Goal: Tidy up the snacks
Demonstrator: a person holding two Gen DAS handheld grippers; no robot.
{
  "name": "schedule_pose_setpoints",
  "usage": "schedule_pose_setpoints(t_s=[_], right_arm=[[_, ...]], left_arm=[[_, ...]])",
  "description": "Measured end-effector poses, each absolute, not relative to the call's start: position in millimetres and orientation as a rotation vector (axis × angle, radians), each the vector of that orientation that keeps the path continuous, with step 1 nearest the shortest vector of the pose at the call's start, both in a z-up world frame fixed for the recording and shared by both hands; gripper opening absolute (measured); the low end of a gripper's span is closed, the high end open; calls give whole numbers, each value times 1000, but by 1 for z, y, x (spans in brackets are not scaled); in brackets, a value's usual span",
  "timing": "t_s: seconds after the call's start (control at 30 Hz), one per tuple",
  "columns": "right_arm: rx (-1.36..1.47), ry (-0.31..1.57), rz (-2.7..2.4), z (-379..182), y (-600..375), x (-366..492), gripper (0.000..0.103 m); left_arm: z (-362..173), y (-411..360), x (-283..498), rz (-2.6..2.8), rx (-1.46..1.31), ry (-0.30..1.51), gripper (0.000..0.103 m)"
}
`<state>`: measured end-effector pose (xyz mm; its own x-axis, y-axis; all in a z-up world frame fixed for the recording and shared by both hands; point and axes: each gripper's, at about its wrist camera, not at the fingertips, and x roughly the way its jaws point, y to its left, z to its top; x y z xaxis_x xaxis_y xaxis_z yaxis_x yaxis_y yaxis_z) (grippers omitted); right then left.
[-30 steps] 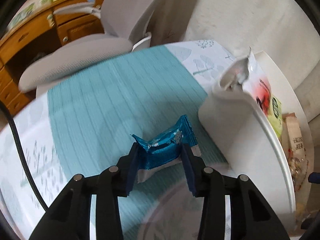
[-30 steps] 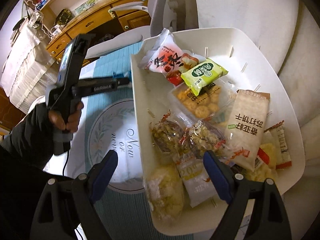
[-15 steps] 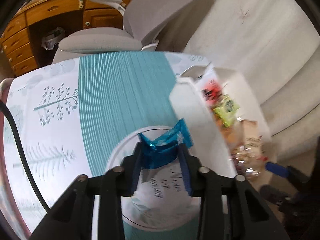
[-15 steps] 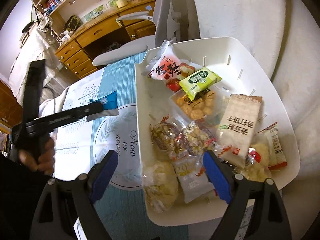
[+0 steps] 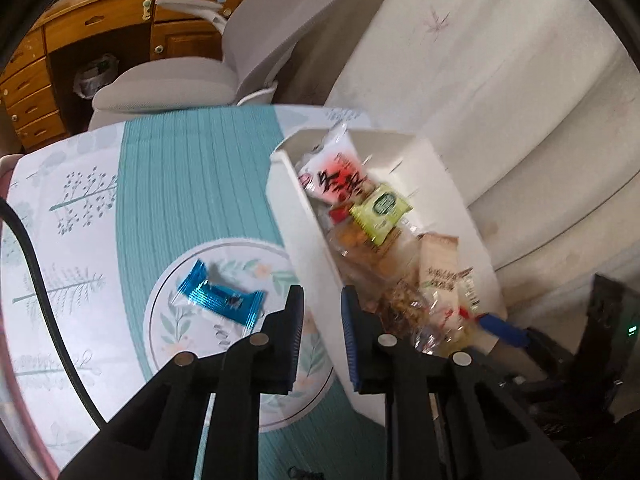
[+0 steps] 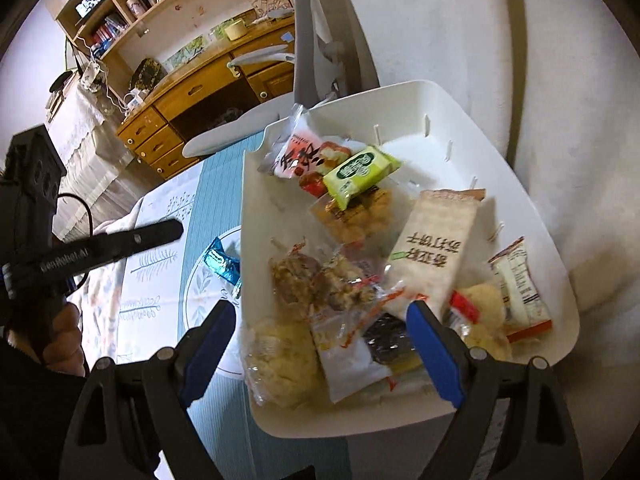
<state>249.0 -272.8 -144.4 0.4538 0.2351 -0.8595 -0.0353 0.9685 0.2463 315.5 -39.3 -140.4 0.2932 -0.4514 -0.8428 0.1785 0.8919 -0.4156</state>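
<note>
The blue packet [image 5: 221, 300] lies flat on the round plate print [image 5: 168, 320] of the tablecloth [image 5: 192, 184], to the left of the white bin [image 5: 304, 248]. Nothing holds it. In the right wrist view the same packet [image 6: 220, 264] shows just beside the bin's left wall [image 6: 250, 216].

The left gripper [image 5: 320, 322] hangs above the table near the bin's left wall, its fingers a little apart and with nothing between them. The packet is just to the left of its fingertips, not touching them.

The right gripper [image 6: 320, 344] hovers over the near end of the bin, its fingers wide apart and empty. Below it the bin is full of snacks: a pink and red bag [image 6: 304, 156] at the far left corner, a green pack [image 6: 360, 172] on top of a clear bag of golden puffs [image 6: 356, 216], a long beige cracker pack [image 6: 436, 248] toward the right side, and several clear bags [image 6: 320, 284] at the near edge.

A grey chair [image 5: 192, 80] stands behind the far edge of the table.
</note>
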Motion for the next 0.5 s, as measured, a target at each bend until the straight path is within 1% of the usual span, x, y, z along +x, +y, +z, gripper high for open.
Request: schedule_pose_setpoints(t_s=[0.07, 0.13, 0.27, 0.33, 0.4, 0.47, 0.5], right_arm=[[204, 1069, 169, -139, -278, 248, 88], [196, 1051, 165, -133, -283, 246, 88], [193, 1043, 150, -130, -293, 243, 88], [193, 1043, 138, -131, -297, 242, 88], [194, 1044, 124, -133, -301, 241, 88], [196, 1049, 114, -136, -306, 242, 88], [194, 1053, 110, -137, -308, 242, 88]], left_arm=[[-140, -41, 313, -404, -240, 1215, 17], [-139, -41, 312, -388, -229, 1217, 22], [-148, -39, 314, -358, -229, 1236, 24], [-157, -39, 315, -339, -223, 1257, 30], [-170, -38, 316, -301, -220, 1282, 33], [-181, -36, 317, -279, -238, 1311, 40], [-188, -33, 317, -261, -244, 1332, 47]])
